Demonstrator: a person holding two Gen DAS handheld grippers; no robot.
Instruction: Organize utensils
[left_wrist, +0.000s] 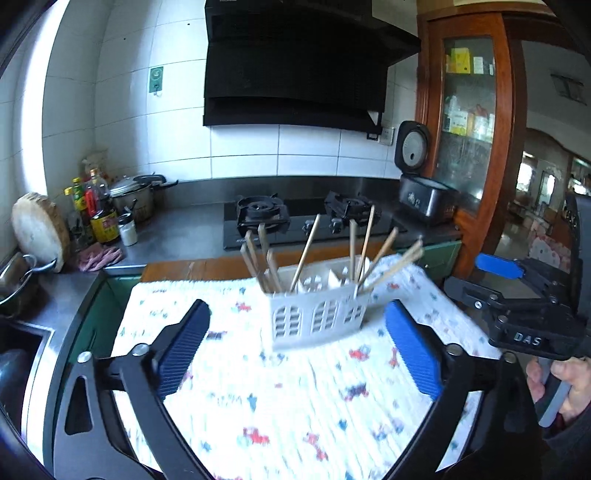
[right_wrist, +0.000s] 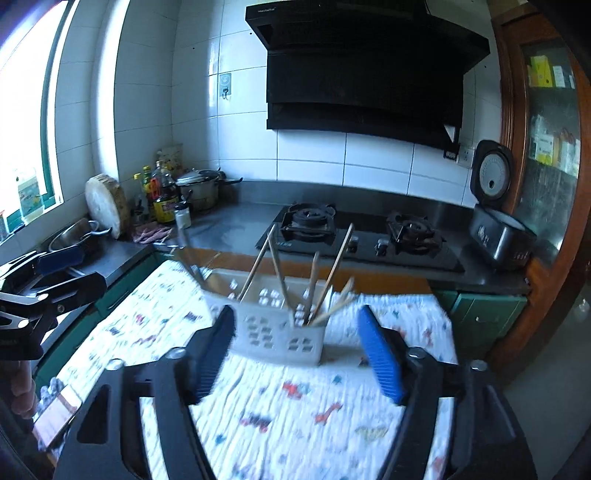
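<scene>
Left gripper (left_wrist: 295, 350) hangs over the printed cloth (left_wrist: 258, 406), fingers spread wide, nothing between them. White utensil caddy (left_wrist: 317, 317) stands just ahead of it, slightly right of its centre line, not touching either pad. Chopsticks (left_wrist: 304, 254) already stand in the caddy, splayed across compartments, some leaning hard right; a spoon or similar may be in there too, too blurred to tell. Right gripper (right_wrist: 297, 350) is also spread and empty, with the caddy (right_wrist: 273, 328) directly ahead, close to its left finger. To do this well: probably steady the caddy wall with one gripper, pinch leaning sticks low near the rim, move slowly so the light caddy doesn't tip on soft cloth.
</scene>
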